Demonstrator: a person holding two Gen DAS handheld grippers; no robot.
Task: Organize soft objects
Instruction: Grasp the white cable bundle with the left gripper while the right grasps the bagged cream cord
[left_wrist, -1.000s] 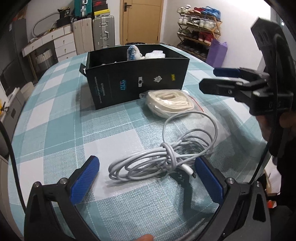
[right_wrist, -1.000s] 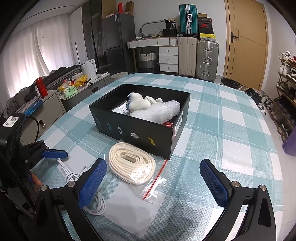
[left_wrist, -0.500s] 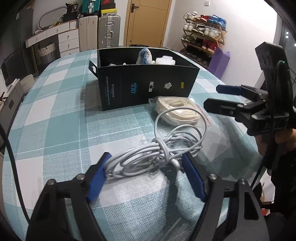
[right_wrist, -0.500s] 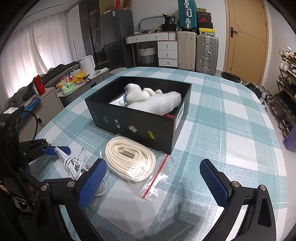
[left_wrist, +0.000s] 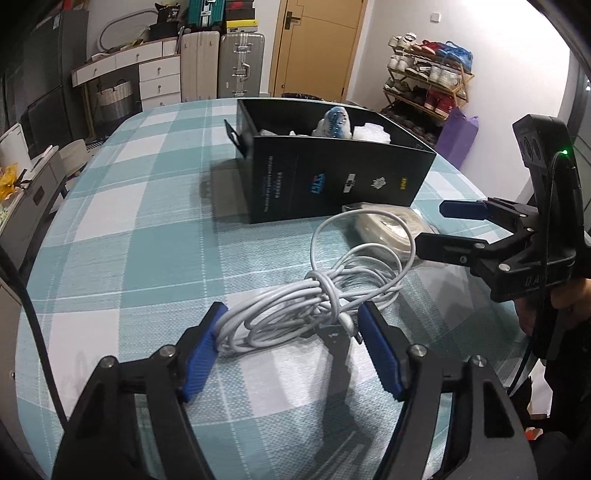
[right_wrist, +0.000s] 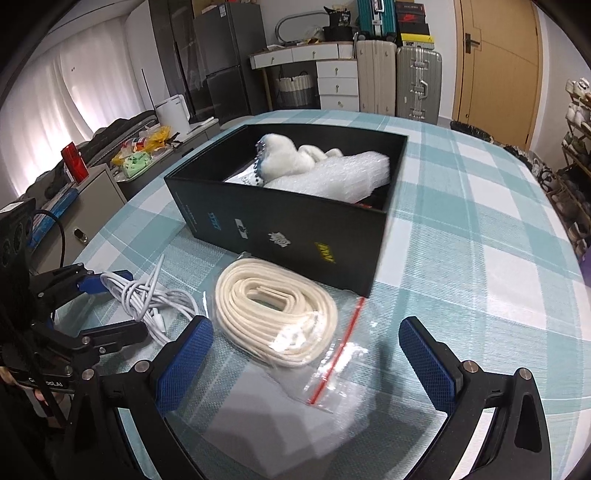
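A knotted white cable bundle (left_wrist: 295, 314) lies on the checked tablecloth, and my left gripper (left_wrist: 291, 309) is shut on it, one blue pad at each end. The right wrist view shows that same cable bundle (right_wrist: 147, 299) held in the left gripper (right_wrist: 135, 302). A cream rope coil (right_wrist: 277, 317) in a clear zip bag (right_wrist: 295, 406) lies in front of the black box (right_wrist: 280, 229). My right gripper (right_wrist: 306, 363) stands open just short of the bag, touching nothing. Seen from the left wrist, the right gripper (left_wrist: 443, 229) hovers beside the rope coil (left_wrist: 388, 225).
The open black box (left_wrist: 332, 184) holds a white soft toy (right_wrist: 280, 155) and bubble wrap (right_wrist: 340, 177). The table (left_wrist: 129, 221) runs on behind and beside it. Suitcases (right_wrist: 417, 81), drawers (right_wrist: 336, 81), a door and a shoe rack (left_wrist: 424, 85) stand beyond the table.
The left jaws have closed from wide open onto the cable bundle. The right gripper has sunk and come closer to the bagged rope coil, still open.
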